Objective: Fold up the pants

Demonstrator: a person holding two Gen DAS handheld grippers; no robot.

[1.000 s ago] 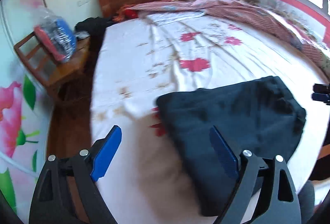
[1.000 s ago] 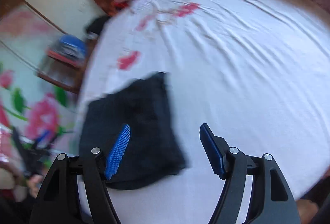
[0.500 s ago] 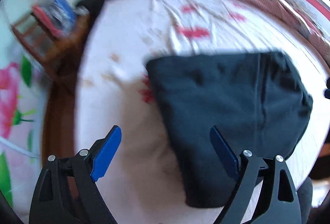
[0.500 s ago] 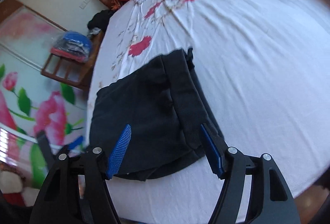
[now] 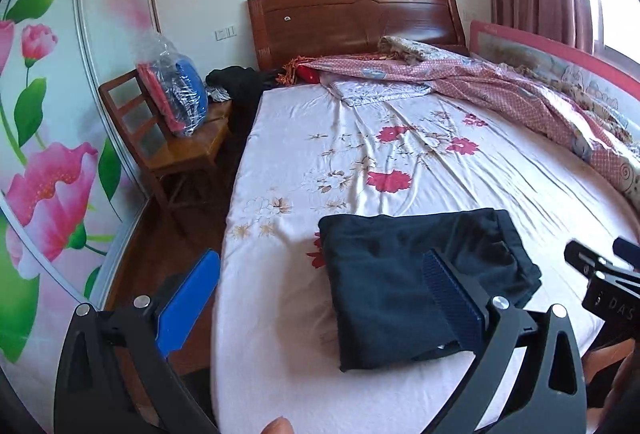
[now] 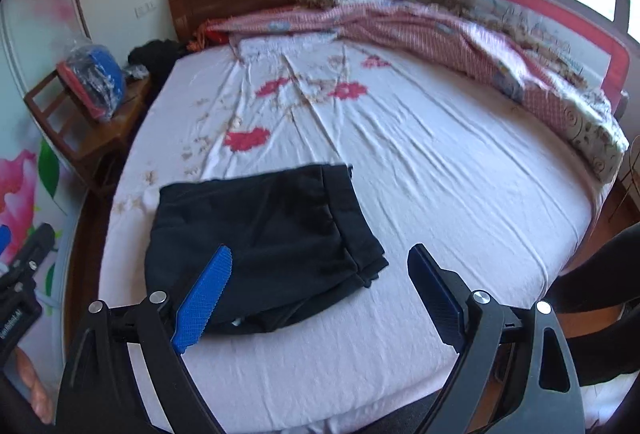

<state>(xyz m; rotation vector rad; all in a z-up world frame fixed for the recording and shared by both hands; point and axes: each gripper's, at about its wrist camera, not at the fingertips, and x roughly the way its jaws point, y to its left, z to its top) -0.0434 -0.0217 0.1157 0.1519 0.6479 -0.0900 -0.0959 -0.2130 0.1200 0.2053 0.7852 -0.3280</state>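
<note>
Dark navy pants [image 5: 404,282] [image 6: 260,238] lie folded into a compact rectangle near the foot of the bed [image 5: 400,170] [image 6: 432,170], flat on the white flowered sheet. My left gripper [image 5: 320,286] hangs above the bed's near left corner, jaws still opening, nothing between its blue pads. My right gripper [image 6: 320,282] hovers over the near right edge of the pants, jaws opening too, holding nothing. The right gripper's black body shows at the right edge of the left wrist view.
A wooden chair [image 5: 168,138] with a plastic-wrapped bundle [image 5: 176,86] stands left of the bed beside a flowered wardrobe door [image 5: 48,154]. A pink quilt [image 5: 500,90] is heaped along the headboard and right side. A dark-trousered leg [image 6: 592,274] stands at the bed's right corner.
Both grippers have pulled back and risen away from the pants, opening wider. The folded pants stay flat on the sheet.
</note>
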